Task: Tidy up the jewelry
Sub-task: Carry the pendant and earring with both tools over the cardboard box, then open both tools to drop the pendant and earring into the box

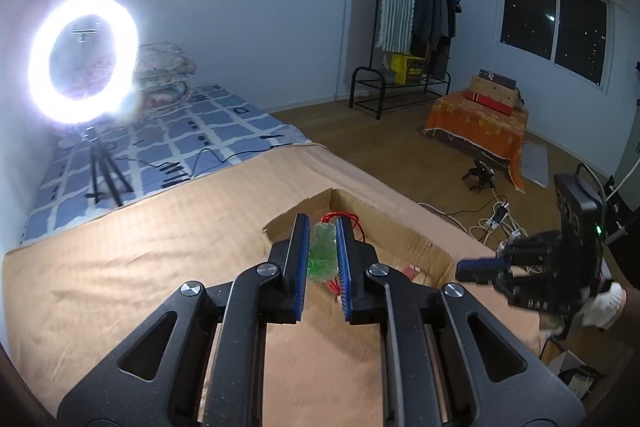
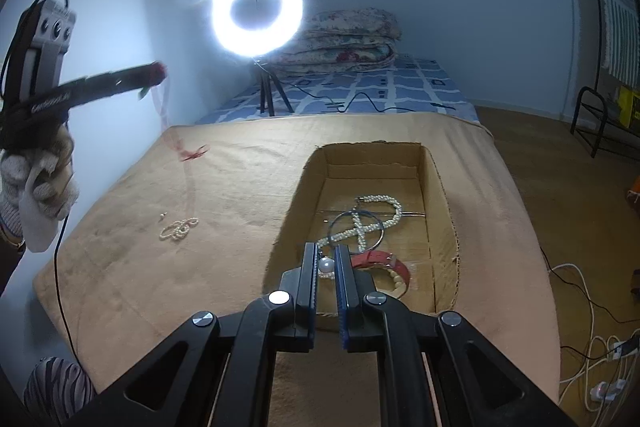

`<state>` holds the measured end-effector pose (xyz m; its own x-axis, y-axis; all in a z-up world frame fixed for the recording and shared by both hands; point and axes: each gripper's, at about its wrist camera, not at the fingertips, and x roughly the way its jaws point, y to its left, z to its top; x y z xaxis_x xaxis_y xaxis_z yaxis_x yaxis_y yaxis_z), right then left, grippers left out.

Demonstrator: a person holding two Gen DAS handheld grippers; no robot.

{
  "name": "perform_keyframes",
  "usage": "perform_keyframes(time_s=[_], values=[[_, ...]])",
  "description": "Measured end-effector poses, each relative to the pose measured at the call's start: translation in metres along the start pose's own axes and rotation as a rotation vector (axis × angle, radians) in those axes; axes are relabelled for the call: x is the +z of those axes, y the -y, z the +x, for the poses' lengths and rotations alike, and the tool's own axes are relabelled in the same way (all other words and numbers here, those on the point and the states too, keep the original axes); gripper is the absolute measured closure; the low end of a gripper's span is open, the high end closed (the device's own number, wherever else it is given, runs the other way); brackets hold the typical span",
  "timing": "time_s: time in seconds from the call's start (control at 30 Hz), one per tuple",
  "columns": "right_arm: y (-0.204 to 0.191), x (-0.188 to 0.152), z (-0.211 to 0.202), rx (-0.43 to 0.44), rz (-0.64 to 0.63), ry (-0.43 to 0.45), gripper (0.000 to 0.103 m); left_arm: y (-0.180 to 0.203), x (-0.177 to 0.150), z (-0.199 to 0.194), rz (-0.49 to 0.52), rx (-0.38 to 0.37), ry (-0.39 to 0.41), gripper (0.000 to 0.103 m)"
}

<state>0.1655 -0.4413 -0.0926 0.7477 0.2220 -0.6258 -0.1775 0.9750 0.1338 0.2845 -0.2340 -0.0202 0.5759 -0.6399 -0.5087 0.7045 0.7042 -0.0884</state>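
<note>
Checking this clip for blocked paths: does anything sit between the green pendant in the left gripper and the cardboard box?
Nothing visible does. The left gripper holds the green pendant on its red cord just above the open cardboard box, with no lid or object between.

Matt corrugated cardboard box ahead of right gripper, glossy pearl necklace inside; napped tan cloth beneath.
</note>
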Motion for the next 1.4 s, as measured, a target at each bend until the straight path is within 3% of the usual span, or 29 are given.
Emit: perform_keyframes(time_s=[0.33, 0.6, 0.87, 1.17, 1.4], values=[[0.001, -0.003, 0.026, 0.011, -0.004, -0.028, 0.097, 0.019, 0.014, 0.087, -0.009, -0.023, -0.06, 0.091], [0.0, -0.008, 0.045, 0.032, -0.008, -0.06, 0.097, 0.016, 0.011, 0.143, -0.078, -0.023, -0.131, 0.091], [-0.006, -0.01, 0.065, 0.056, -0.016, -0.091, 0.097, 0.013, -0.003, 0.191, -0.127, 0.023, -0.221, 0.091], [-0.009, -0.013, 0.081, 0.064, -0.027, -0.121, 0.097, 0.013, -0.019, 0.226, -0.156, 0.032, -0.312, 0.091], [-0.011, -0.014, 0.083, 0.066, -0.038, -0.13, 0.097, 0.013, -0.024, 0.233, -0.168, 0.033, -0.336, 0.091]])
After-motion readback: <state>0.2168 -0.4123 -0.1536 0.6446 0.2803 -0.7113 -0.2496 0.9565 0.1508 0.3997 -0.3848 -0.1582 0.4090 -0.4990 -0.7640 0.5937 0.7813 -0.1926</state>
